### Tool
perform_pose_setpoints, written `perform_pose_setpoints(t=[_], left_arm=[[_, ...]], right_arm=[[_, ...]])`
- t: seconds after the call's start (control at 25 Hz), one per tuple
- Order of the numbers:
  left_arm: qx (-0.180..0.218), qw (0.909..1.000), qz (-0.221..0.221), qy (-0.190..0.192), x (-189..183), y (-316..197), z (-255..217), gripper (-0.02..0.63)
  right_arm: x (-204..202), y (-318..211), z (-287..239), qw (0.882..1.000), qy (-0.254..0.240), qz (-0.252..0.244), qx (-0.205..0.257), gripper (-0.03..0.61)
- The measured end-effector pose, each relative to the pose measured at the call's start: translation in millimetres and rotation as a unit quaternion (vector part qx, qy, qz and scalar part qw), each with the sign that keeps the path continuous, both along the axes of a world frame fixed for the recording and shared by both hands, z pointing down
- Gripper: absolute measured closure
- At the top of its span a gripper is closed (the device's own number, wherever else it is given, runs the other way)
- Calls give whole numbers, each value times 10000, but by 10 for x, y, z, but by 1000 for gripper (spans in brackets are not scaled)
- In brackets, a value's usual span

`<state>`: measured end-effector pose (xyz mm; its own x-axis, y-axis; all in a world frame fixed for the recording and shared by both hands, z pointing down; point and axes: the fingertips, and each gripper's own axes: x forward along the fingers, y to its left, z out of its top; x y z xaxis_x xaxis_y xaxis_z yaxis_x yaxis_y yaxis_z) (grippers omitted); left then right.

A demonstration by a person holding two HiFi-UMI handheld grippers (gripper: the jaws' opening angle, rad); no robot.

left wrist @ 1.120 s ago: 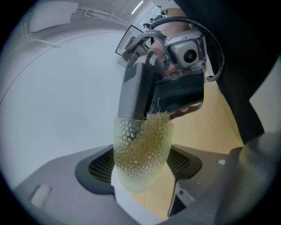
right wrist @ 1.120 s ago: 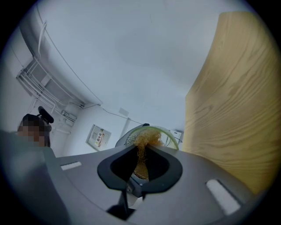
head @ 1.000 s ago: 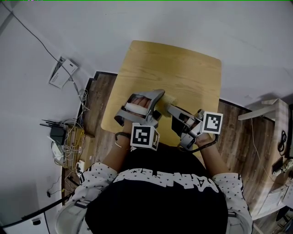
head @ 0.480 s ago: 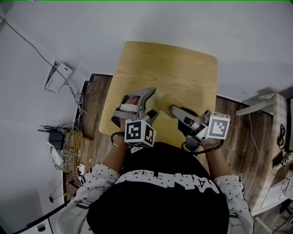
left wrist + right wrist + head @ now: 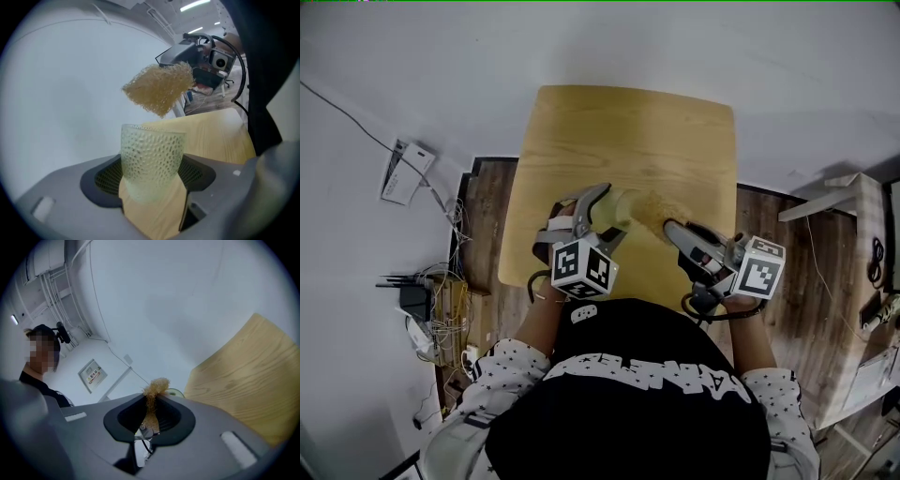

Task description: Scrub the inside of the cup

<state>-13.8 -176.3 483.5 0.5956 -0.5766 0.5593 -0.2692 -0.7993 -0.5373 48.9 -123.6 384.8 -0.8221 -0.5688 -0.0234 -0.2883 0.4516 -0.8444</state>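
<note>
A pale green dimpled glass cup [image 5: 151, 159] sits between the jaws of my left gripper [image 5: 151, 177], which is shut on it low on its sides. In the head view the cup [image 5: 622, 205] lies tilted over the wooden table [image 5: 628, 131], its mouth towards the right. A tan mesh sponge [image 5: 159, 89] hangs just beyond the cup's rim, outside the cup. My right gripper [image 5: 150, 412] is shut on the sponge [image 5: 152, 397], pinching it thin. In the head view the sponge [image 5: 654, 208] is between the cup and the right gripper [image 5: 671, 228]; the left gripper [image 5: 602, 214] is beside it.
The small table's near edge is against the person's body. On the floor at the left lie a white box [image 5: 398, 172], a router [image 5: 417, 300] and tangled cables. A white wooden frame [image 5: 853, 211] stands at the right.
The right gripper has drawn away to the right with the sponge, so the sponge now shows between it and the cup. The left gripper has rolled and sunk a little with the cup.
</note>
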Motion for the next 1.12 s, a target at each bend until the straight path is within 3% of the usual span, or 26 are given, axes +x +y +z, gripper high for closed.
perform_pose_setpoints(t=[0.48, 1.12], left_arm=[[-986, 9892, -175, 1074, 200, -193, 359, 252], [-1660, 9753, -325, 1417, 412, -384, 803, 252]], right_arm=[[307, -18, 248, 9969, 390, 595, -341, 522], [635, 15, 433, 9917, 546, 972, -641, 522]])
